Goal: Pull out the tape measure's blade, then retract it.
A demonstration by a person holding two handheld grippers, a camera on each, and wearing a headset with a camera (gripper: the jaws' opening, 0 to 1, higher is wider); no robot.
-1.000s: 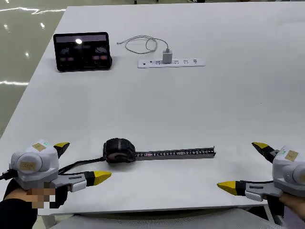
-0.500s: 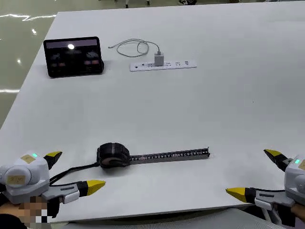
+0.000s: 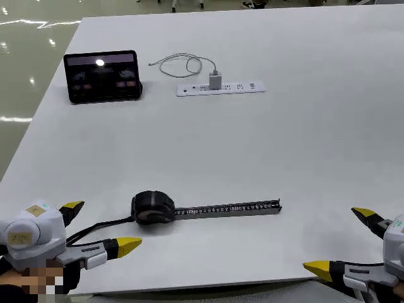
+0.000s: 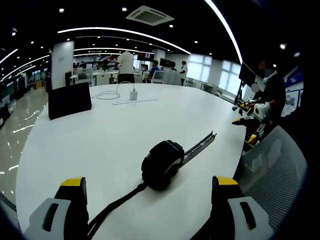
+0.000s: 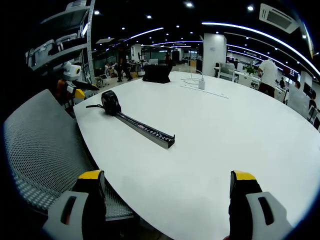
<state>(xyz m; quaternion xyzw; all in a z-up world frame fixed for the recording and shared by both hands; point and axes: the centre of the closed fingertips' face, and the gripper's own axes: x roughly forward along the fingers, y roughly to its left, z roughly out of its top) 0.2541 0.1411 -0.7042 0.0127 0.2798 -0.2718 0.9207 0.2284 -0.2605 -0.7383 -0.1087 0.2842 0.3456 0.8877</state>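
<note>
A black tape measure [image 3: 152,207] lies on the white table near its front edge, with its blade [image 3: 227,209] pulled out flat to the right and a black strap trailing left. My left gripper [image 3: 101,225] stands open just left of and nearer than the case, touching nothing. In the left gripper view the case [image 4: 162,162] lies ahead between the yellow-tipped jaws of the left gripper [image 4: 150,182]. My right gripper [image 3: 339,240] is open at the lower right, apart from the blade's end. In the right gripper view the blade [image 5: 145,129] runs away to the left of the right gripper [image 5: 167,175].
A dark tablet [image 3: 103,76] stands at the far left of the table [image 3: 265,145]. A white power strip [image 3: 219,88] with a plugged charger and a looped cable [image 3: 186,63] lies at the back. A grey mesh chair [image 5: 40,150] sits below the front edge.
The right gripper has drawn back to the right and toward me, away from the blade's end. The tape measure, its blade length and the left gripper look unchanged.
</note>
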